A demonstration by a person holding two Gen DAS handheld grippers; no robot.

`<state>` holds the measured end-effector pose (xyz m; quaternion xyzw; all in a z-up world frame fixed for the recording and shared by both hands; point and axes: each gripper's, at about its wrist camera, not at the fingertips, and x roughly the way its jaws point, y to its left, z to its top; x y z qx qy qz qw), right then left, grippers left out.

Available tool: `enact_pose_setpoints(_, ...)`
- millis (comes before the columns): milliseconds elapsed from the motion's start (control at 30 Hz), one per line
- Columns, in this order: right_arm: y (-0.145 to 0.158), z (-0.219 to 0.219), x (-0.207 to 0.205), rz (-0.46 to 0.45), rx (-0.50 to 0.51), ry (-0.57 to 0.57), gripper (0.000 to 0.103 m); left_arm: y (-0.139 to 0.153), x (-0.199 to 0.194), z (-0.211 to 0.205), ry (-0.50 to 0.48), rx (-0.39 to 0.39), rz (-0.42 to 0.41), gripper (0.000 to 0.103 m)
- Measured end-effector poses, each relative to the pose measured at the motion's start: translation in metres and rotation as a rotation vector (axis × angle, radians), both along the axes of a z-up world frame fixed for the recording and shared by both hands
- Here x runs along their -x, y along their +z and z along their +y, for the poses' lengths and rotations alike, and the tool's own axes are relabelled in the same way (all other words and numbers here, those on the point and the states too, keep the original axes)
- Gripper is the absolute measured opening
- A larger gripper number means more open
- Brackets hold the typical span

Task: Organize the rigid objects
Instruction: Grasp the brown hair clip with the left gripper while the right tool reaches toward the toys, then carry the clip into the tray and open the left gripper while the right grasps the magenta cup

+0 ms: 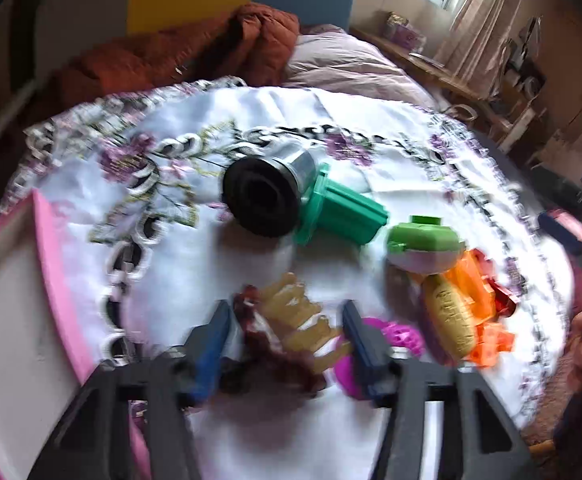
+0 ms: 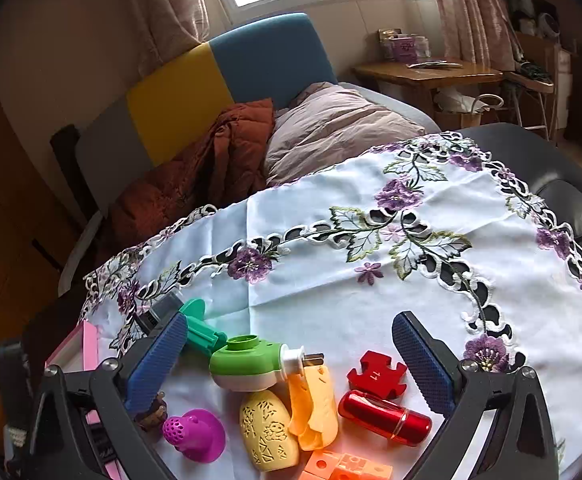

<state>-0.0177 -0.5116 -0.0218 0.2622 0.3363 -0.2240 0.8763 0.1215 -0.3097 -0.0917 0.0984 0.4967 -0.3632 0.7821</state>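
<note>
A brown and gold toy figure (image 1: 291, 320) lies on the white embroidered cloth (image 1: 195, 256) between the blue fingers (image 1: 211, 344) of my left gripper (image 1: 287, 332). The toy fills most of the gap, and blur hides whether the pads press on it. Beyond it lie a black and silver cylinder (image 1: 263, 196) and a teal piece (image 1: 343, 212). My right gripper (image 2: 289, 320) hangs wide open over a green and white plug device (image 2: 247, 364), a yellow patterned case (image 2: 267, 432), a red puzzle piece (image 2: 377, 372) and a red cylinder (image 2: 383, 416), holding nothing.
A pink-rimmed white tray (image 1: 15, 300) sits at the cloth's left edge. A purple perforated toy (image 2: 195, 434) and orange blocks (image 2: 347, 466) lie near the front. A bed with a rust quilt (image 2: 195, 176) stands behind the table. The cloth's far right half (image 2: 431, 272) is bare.
</note>
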Motion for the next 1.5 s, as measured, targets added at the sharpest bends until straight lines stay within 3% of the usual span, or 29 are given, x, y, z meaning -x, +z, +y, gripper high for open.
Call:
enact_pose_setpoints(200,-0.003,0.009,-0.009,0.019,0.010,0.069,0.103,0.002,0.008,0.009,-0.014,0.022,-0.043,0.044)
enact_pose_setpoints(400,-0.007,0.037,-0.025,0.035,0.022,0.245,0.099,0.023,0.018,0.036,0.032,0.099,-0.047,0.044)
enact_pose_setpoints(667,-0.025,0.088,-0.044,0.113,0.034,0.517,0.071,0.054,0.029,0.086,0.097,0.169,-0.081,0.044)
enact_pose_setpoints(767,-0.040,0.104,-0.052,0.183,0.050,0.580,0.070,0.057,0.029,0.110,0.132,0.174,-0.087,0.044)
enact_pose_setpoints(933,-0.058,0.117,-0.059,0.279,0.079,0.636,0.065,0.055,0.018,0.154,0.203,0.159,-0.100,0.044)
enact_pose_setpoints(1000,-0.063,0.118,-0.060,0.310,0.088,0.644,0.055,0.051,0.006,0.173,0.244,0.146,-0.096,0.044)
enact_pose_setpoints(1067,-0.069,0.120,-0.061,0.337,0.097,0.652,0.034,0.047,-0.006,0.190,0.282,0.147,-0.076,0.044)
enact_pose_setpoints(1300,-0.074,0.126,-0.062,0.361,0.140,0.668,0.032,0.029,-0.053,0.235,0.401,0.160,-0.006,0.044)
enact_pose_setpoints(1500,-0.074,0.127,-0.064,0.362,0.146,0.660,0.032,0.018,-0.081,0.237,0.428,0.097,-0.027,0.044)
